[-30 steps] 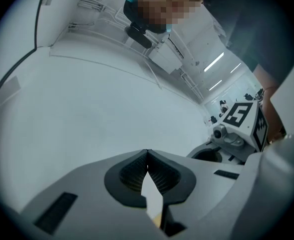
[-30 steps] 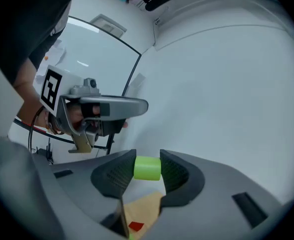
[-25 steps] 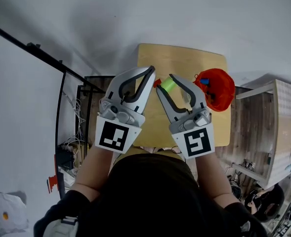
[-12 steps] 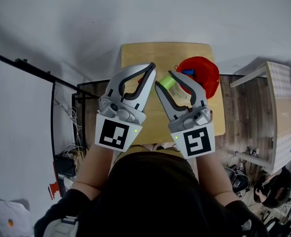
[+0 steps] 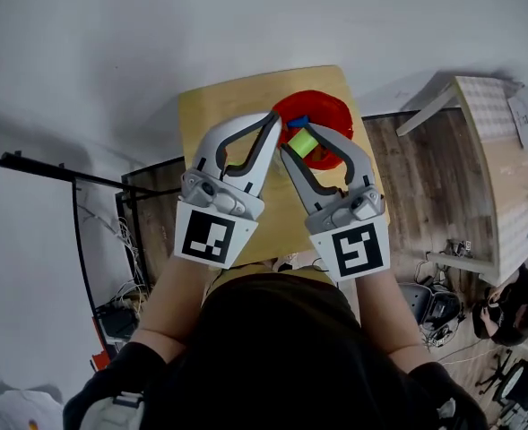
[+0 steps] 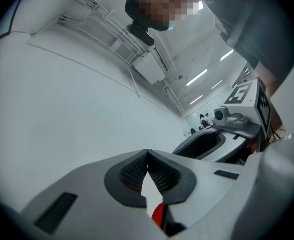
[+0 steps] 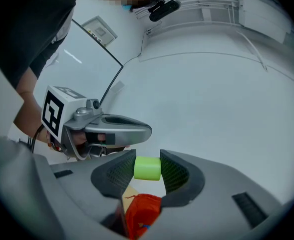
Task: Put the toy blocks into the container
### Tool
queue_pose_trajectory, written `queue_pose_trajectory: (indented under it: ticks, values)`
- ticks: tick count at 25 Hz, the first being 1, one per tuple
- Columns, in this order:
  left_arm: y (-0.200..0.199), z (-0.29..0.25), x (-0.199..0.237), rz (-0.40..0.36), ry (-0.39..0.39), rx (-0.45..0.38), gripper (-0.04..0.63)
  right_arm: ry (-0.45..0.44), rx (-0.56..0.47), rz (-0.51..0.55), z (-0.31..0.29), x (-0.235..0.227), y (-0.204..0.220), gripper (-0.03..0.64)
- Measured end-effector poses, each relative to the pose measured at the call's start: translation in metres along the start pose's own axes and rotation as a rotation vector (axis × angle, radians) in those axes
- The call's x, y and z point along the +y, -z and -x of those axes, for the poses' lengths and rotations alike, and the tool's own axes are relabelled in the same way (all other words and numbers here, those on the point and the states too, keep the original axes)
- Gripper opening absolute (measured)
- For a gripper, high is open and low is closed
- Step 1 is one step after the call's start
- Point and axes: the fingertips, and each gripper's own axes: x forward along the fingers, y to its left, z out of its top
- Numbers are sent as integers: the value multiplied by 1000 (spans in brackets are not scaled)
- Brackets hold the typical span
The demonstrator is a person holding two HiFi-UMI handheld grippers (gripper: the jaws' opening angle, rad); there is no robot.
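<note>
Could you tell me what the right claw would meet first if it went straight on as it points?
Probably nothing near: the right claw, gripping a lime-green toy block, points over the red plastic bowl at a white wall.

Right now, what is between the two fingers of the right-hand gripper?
A lime-green toy block, pinched between the right gripper's fingers. The right gripper view shows it plainly; the head view shows it too, above the red container.

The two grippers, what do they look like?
Both the left gripper and right gripper are silver-grey claws with curved jaws, lined with black ribbed pads. Each carries a white cube with black square markers. The person wears a black top.
</note>
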Motion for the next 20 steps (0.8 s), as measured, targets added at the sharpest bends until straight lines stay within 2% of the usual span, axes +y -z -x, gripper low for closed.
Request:
queue_pose_trajectory:
  ticks: [3,8,12,20]
  values:
    - [3,-12,-10,6,13,5,11,16,18,-3,8,-12,8,163]
    - [5,-27,-17,10,27,6,11,27,54,48,9,-20,23,164]
    - [11,-29,-17,13,31,26,11,16,98,-20,0,-19,44,164]
    - [35,-32,-13,39,33,70,11,8,233,-78,-16,-20,95,164]
